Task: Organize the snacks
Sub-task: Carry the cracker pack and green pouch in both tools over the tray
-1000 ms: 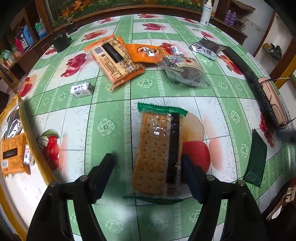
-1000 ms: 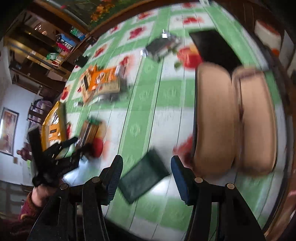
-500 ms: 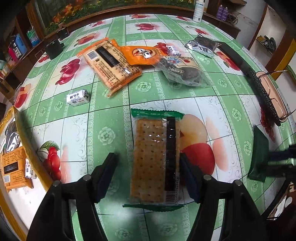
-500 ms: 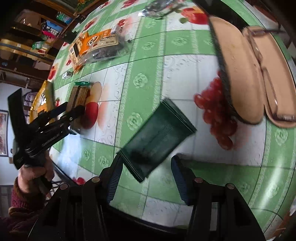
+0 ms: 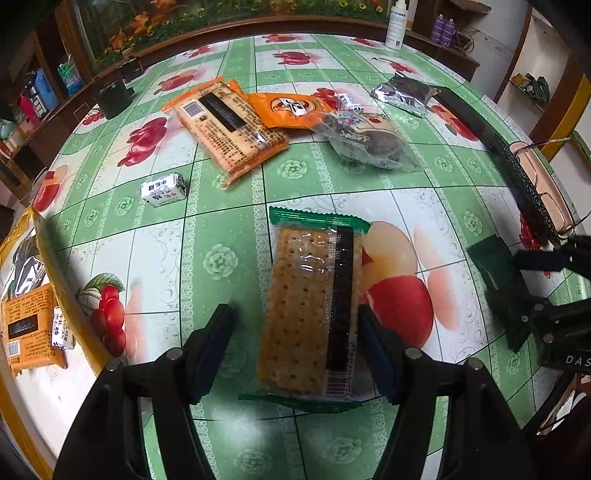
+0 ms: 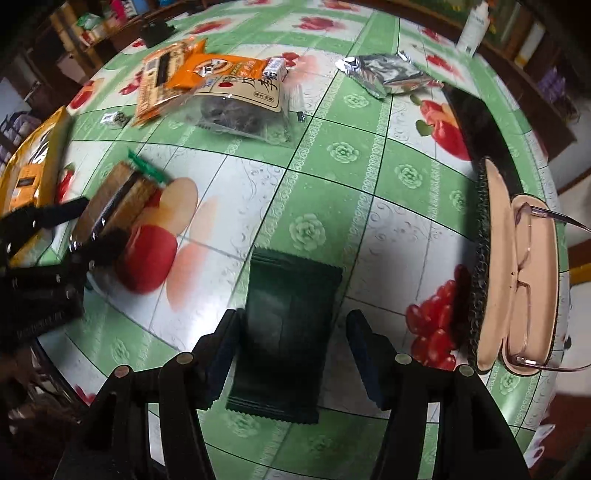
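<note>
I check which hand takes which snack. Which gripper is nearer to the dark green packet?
Right. The right gripper straddles the dark green packet; the left gripper, whose jaws have just been closing, is around the cracker pack, off to the side.

Bench (image 5: 236, 206) under glossy oilcloth: green and white squares, printed red fruit. Dark wood rail (image 5: 258, 27) along far edge. Wooden shelves (image 5: 33, 96) at left, cluttered. White wall (image 5: 517, 48) at right. Flower picture (image 5: 166, 14) behind.
</note>
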A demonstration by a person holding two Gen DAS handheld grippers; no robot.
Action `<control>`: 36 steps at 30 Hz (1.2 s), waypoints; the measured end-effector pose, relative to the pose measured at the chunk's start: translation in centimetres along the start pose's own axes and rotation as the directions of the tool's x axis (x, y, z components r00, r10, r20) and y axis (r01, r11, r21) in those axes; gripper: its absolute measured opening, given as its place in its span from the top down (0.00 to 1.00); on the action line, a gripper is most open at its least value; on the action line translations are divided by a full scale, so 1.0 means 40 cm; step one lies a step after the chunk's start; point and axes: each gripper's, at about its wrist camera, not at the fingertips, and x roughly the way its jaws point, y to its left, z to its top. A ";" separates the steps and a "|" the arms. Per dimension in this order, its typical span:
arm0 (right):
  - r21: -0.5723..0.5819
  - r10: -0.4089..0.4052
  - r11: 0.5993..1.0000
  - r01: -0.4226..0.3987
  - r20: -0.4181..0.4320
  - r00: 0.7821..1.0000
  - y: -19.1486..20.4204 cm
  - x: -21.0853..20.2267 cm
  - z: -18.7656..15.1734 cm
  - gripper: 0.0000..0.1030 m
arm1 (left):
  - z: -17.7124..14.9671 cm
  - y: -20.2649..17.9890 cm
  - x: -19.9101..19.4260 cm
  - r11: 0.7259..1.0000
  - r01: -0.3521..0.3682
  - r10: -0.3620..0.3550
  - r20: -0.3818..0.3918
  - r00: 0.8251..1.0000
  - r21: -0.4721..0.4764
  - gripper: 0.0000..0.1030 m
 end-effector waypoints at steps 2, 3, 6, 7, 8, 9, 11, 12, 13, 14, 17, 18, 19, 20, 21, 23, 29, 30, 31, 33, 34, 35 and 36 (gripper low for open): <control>0.001 -0.007 1.000 0.007 0.025 1.000 -0.009 -0.009 -0.015 0.53 | 0.003 -0.003 -0.005 1.000 -0.007 0.007 0.014 1.000 0.001 0.56; 0.011 0.005 1.000 -0.005 0.027 1.000 -0.015 -0.011 -0.019 0.54 | 0.004 -0.003 -0.004 1.000 -0.007 0.007 0.010 1.000 -0.004 0.56; 0.059 0.053 0.997 -0.057 0.064 0.997 -0.040 -0.024 -0.030 0.54 | 0.006 0.006 -0.008 0.999 0.032 -0.031 0.011 0.999 -0.037 0.56; 0.068 0.066 0.995 -0.072 0.077 0.995 -0.047 -0.031 -0.034 0.54 | 0.005 0.009 -0.010 0.998 0.041 -0.041 0.011 0.999 -0.050 0.56; 0.076 0.070 0.994 -0.077 0.096 0.993 -0.055 -0.042 -0.037 0.54 | 0.005 0.014 -0.014 0.996 0.051 -0.050 0.014 0.999 -0.068 0.56; 0.084 0.076 0.993 -0.085 0.112 0.991 -0.059 -0.049 -0.036 0.54 | 0.005 0.018 -0.017 0.995 0.058 -0.057 0.017 0.998 -0.080 0.56; 0.113 0.134 0.982 -0.152 0.150 0.979 -0.078 -0.068 -0.039 0.54 | 0.005 0.024 -0.026 0.992 0.070 -0.068 0.027 0.997 -0.101 0.56; 0.123 0.165 0.974 -0.188 0.171 0.971 -0.087 -0.077 -0.041 0.54 | 0.005 0.027 -0.032 0.991 0.070 -0.066 0.032 0.997 -0.112 0.56; 0.125 0.182 0.970 -0.207 0.186 0.966 -0.089 -0.083 -0.046 0.54 | 0.004 0.029 -0.036 0.991 0.069 -0.065 0.035 0.997 -0.117 0.56; 0.118 0.197 0.968 -0.223 0.199 0.960 -0.089 -0.088 -0.048 0.54 | 0.003 0.032 -0.042 0.990 0.070 -0.065 0.042 0.997 -0.126 0.56; 0.098 0.218 0.965 -0.242 0.207 0.954 -0.047 -0.094 -0.046 0.54 | -0.004 0.035 -0.055 0.988 0.069 -0.063 0.048 0.997 -0.141 0.56; 0.092 0.223 0.965 -0.246 0.206 0.953 -0.038 -0.094 -0.051 0.54 | -0.007 0.036 -0.060 0.987 0.067 -0.060 0.049 0.997 -0.145 0.56; 0.086 0.229 0.964 -0.251 0.205 0.952 -0.037 -0.094 -0.054 0.54 | -0.009 0.036 -0.063 0.987 0.066 -0.060 0.051 0.997 -0.148 0.56; 0.081 0.237 0.963 -0.257 0.202 0.950 -0.033 -0.088 -0.049 0.54 | -0.010 0.039 -0.066 0.986 0.066 -0.058 0.053 0.997 -0.151 0.56; 0.076 0.243 0.962 -0.262 0.200 0.949 -0.033 -0.085 -0.053 0.54 | -0.012 0.041 -0.071 0.986 0.063 -0.055 0.057 0.997 -0.155 0.56; 0.066 0.254 0.960 -0.271 0.197 0.947 -0.025 -0.080 -0.052 0.54 | -0.017 0.046 -0.083 0.984 0.064 -0.053 0.066 0.996 -0.164 0.56; 0.021 0.284 0.956 -0.294 0.194 0.939 0.008 -0.077 -0.034 0.54 | -0.033 0.073 -0.127 0.978 0.052 -0.031 0.102 0.994 -0.203 0.56; 0.013 0.289 0.955 -0.297 0.193 0.938 0.013 -0.077 -0.032 0.54 | -0.034 0.079 -0.134 0.976 0.049 -0.027 0.107 0.994 -0.210 0.56; 0.004 0.293 0.954 -0.299 0.191 0.937 0.020 -0.076 -0.030 0.54 | -0.036 0.086 -0.140 0.975 0.046 -0.022 0.112 0.994 -0.218 0.56; -0.012 0.302 0.952 -0.305 0.185 0.935 0.034 -0.073 -0.027 0.54 | -0.041 0.101 -0.154 0.971 0.038 -0.010 0.119 0.993 -0.238 0.56; -0.020 0.306 0.951 -0.308 0.184 0.934 0.040 -0.072 -0.025 0.53 | -0.044 0.107 -0.159 0.969 0.036 -0.006 0.122 0.993 -0.246 0.56; -0.026 0.312 0.950 -0.312 0.182 0.933 0.047 -0.072 -0.023 0.53 | -0.048 0.114 -0.165 0.967 0.034 -0.002 0.125 0.992 -0.253 0.56; -0.032 0.317 0.948 -0.317 0.179 0.931 0.053 -0.071 -0.021 0.54 | -0.053 0.124 -0.172 0.964 0.028 0.006 0.128 0.992 -0.263 0.56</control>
